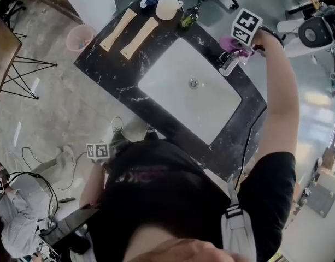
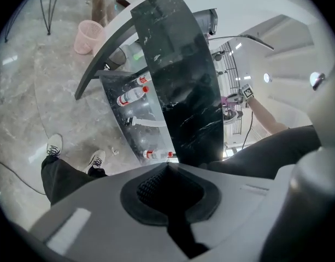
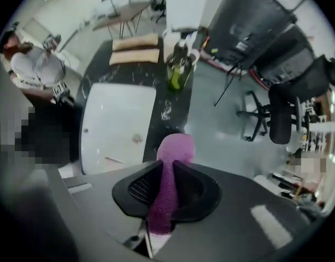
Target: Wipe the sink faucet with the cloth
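Head view, right gripper point(image 1: 236, 51): presses the purple cloth point(image 1: 231, 42) against the top of the faucet point(image 1: 228, 65), at the far rim of the sink point(image 1: 172, 75).
Head view, left gripper point(image 1: 99, 150): low at the person's side, well apart from the sink.
Left gripper view, jaws: closed together, nothing between them.
Right gripper view, jaws: clamped on the cloth point(image 3: 176, 146).
Progress: wiping judged under way; the lower faucet body probably remains.
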